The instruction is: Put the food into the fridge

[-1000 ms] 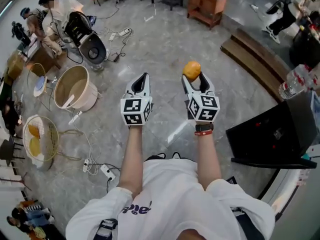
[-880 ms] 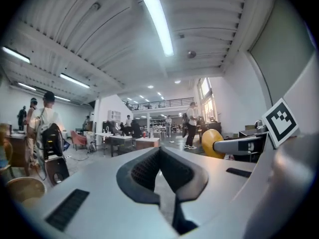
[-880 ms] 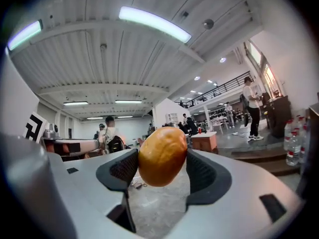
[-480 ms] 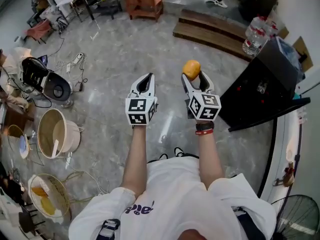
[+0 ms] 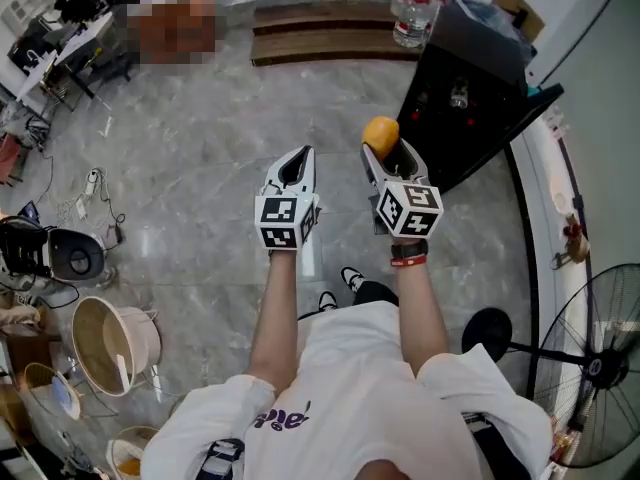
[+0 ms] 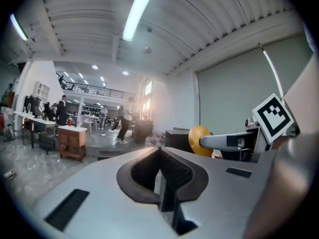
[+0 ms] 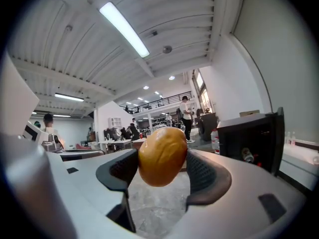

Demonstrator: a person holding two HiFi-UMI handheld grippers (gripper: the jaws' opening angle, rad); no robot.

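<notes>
My right gripper (image 5: 385, 148) is shut on an orange, rounded piece of food (image 5: 381, 133), held out in front of me at chest height; in the right gripper view the food (image 7: 162, 156) fills the gap between the dark pads. My left gripper (image 5: 297, 160) sits level beside it, shut with nothing in it (image 6: 162, 176). From the left gripper view the food (image 6: 199, 139) shows at the right. A black fridge-like cabinet (image 5: 470, 98) stands just ahead and to the right of my right gripper, also seen in the right gripper view as a black cabinet (image 7: 251, 136).
Grey marble floor (image 5: 200, 158) stretches ahead. Wooden steps (image 5: 320, 33) lie far ahead, water bottles (image 5: 415, 8) beside the cabinet. A standing fan (image 5: 590, 368) is at the right, baskets and pots (image 5: 110, 338) at the lower left. People stand in the distance.
The view has swung round to the right: the black cabinet has come from the right edge to just ahead of my right gripper. Both grippers hold the same pose, food still gripped.
</notes>
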